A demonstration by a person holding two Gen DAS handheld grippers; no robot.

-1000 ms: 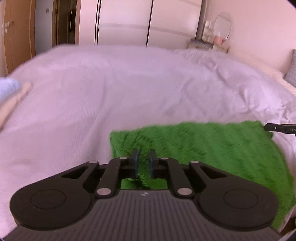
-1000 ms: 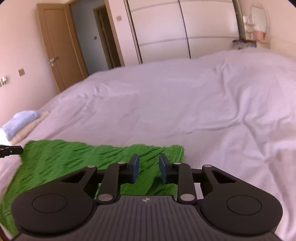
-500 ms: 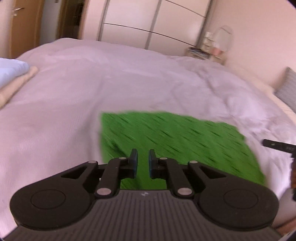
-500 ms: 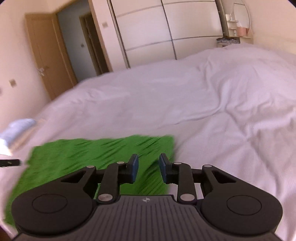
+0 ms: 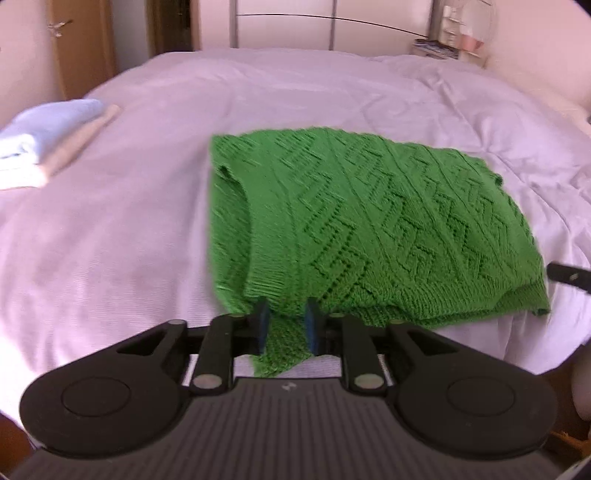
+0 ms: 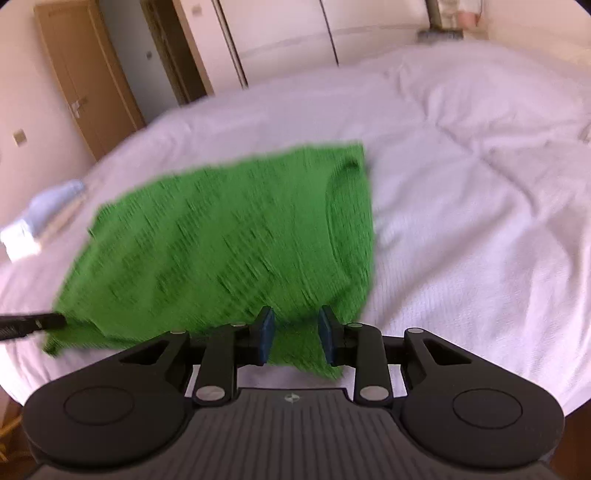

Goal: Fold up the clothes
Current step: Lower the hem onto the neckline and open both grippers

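**Sweater drawn back toward the bed's near edge**

White bedding (image 5: pixel 155 206) fills the room ahead of both tools, with wardrobe doors (image 6: pixel 280 33) behind it. Ahead of the left gripper (image 5: pixel 284 325) lies the green knit sweater (image 5: pixel 369 221), folded over itself in a rough rectangle with a sleeve lying down its left side. A second ago only a strip of it showed ahead of the tools; now the whole piece stretches out in front of them, so both tools have pulled back and risen. Its near hem now hangs between the blue fingers (image 5: pixel 261 325) of the left gripper, whose jaws stand a little apart with knit in the gap; whether they pinch it I cannot tell. The right gripper (image 6: pixel 297 338) looks the same, jaws parted around the other near corner; the blur there hides any contact. Far off to the left sits a folded stack (image 5: pixel 48 140), pale blue on cream. To my eye the sweater is partly folded, and the hem could be either going down or coming up.
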